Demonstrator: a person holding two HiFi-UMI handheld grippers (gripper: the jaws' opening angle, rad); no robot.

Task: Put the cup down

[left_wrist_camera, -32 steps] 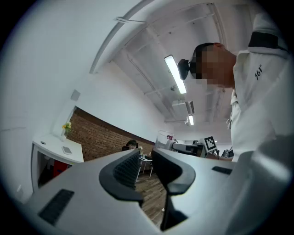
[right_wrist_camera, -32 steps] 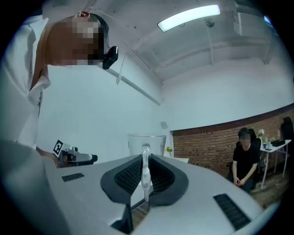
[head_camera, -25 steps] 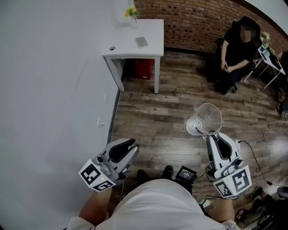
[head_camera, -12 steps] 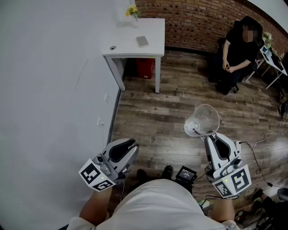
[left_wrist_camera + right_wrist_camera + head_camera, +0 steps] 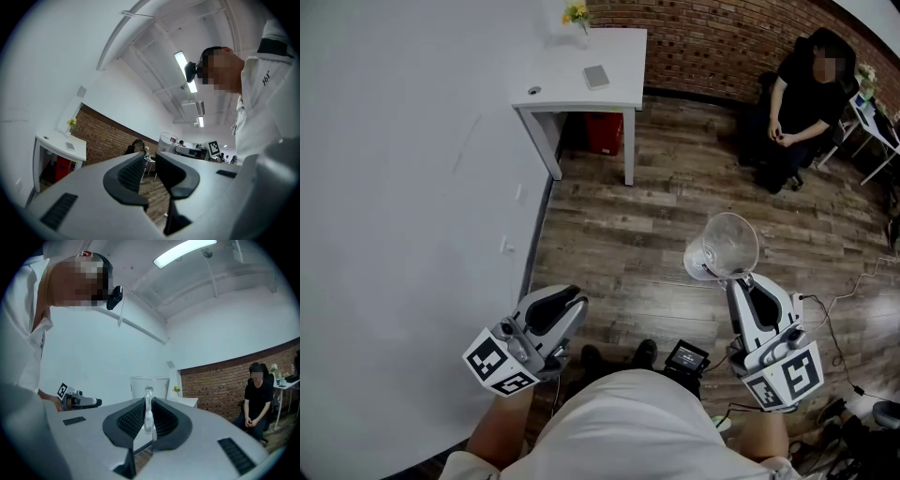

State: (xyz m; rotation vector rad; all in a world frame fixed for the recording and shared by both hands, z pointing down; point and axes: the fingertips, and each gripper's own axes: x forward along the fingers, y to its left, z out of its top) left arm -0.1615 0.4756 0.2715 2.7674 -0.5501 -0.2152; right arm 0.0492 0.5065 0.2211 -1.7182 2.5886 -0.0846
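Clear cup [image 5: 724, 246], head view: it hangs in the air over the wooden floor [image 5: 637, 234], upright, out in front of the right gripper [image 5: 743, 279], which holds it from behind. The left gripper [image 5: 572, 305] is level at the person's other side, beside the grey wall [image 5: 403, 187], and carries nothing. The white table [image 5: 619, 89] stands well apart, ahead by the brick wall; a seated person [image 5: 802, 103] is off to the right. Left gripper view: the jaws stand almost together with nothing between them, only the room beyond. Right gripper view: both ribbed pads are clamped on the cup's handle [image 5: 148, 404], and the cup body rises just past the jaw tips, rim level. Judged step: carry phase, cup not yet over any surface. The next move likely calls for bringing the cup over a free patch of the table, most of which looks bare, keeping it upright, lowering until the base rests flat, and only then parting the right jaws. Release in mid-air would drop it.
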